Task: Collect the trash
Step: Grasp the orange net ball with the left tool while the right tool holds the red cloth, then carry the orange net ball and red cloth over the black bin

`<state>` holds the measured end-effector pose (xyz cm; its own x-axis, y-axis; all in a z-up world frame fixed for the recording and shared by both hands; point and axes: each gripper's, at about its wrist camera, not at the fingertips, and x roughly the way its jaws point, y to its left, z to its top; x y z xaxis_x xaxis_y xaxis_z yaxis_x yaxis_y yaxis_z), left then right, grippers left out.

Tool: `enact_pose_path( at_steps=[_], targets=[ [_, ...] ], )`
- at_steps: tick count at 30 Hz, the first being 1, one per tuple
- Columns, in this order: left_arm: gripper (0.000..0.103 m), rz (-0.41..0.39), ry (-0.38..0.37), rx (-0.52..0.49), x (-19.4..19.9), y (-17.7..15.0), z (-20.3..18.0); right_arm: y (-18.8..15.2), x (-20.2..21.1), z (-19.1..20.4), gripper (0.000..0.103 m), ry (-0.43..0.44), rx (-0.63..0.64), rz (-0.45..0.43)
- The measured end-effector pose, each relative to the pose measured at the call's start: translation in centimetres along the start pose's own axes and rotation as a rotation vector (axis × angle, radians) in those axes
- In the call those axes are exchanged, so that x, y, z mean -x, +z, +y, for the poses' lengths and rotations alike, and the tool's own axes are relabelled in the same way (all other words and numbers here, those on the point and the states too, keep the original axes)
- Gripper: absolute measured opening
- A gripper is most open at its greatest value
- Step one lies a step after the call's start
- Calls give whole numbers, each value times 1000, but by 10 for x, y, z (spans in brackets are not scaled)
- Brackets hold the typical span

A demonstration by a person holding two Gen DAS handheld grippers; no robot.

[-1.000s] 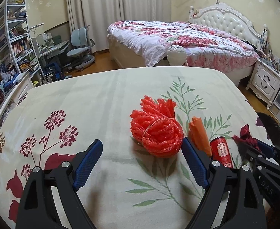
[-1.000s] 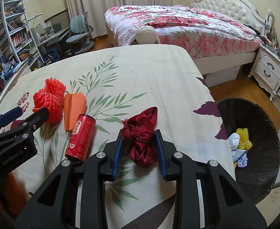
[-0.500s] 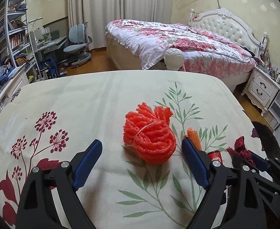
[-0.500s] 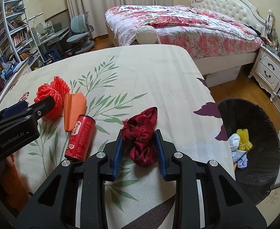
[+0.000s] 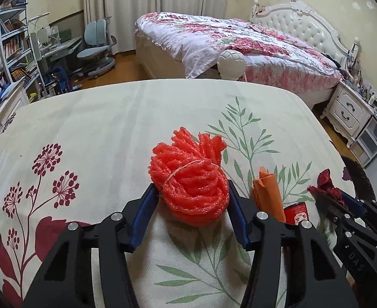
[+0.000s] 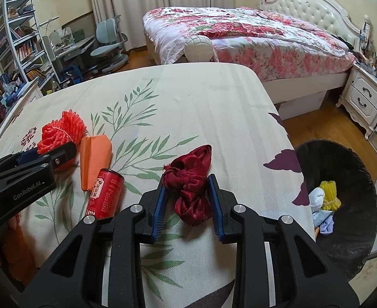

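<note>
Closing on the orange net bundle [image 5: 191, 182], the left gripper [image 5: 192, 200] has its blue pads against both sides of it on the floral tablecloth [image 5: 111, 128]. The right gripper [image 6: 185, 192] is clamped on the dark red cloth wad [image 6: 191, 187]. An orange paper piece [image 6: 94, 157] and a red can [image 6: 105, 193] lie between the two bundles. Beside the table's right edge stands the black bin [image 6: 347, 236], holding a yellow bundle and pale scraps
</note>
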<state>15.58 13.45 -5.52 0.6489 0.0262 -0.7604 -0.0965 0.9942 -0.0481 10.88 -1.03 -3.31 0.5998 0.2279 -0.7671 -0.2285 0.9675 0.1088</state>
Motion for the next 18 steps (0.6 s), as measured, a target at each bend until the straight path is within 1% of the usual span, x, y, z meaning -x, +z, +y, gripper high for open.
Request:
enact_pose_path(
  at_steps=[2, 5, 10, 18],
  targets=[
    [50, -3, -11, -6, 2, -1, 0, 0, 0, 0, 27, 0, -2, -1],
    [48, -15, -11, -13, 7, -4, 1, 2, 1, 2, 25, 6, -4, -5],
    [48, -30, -11, -17, 20, -11, 0, 0, 7, 2, 25, 11, -11, -15],
    [48, -71, -35, -28, 51, -23, -9, -15, 35, -10, 24, 3, -26, -50]
  ],
)
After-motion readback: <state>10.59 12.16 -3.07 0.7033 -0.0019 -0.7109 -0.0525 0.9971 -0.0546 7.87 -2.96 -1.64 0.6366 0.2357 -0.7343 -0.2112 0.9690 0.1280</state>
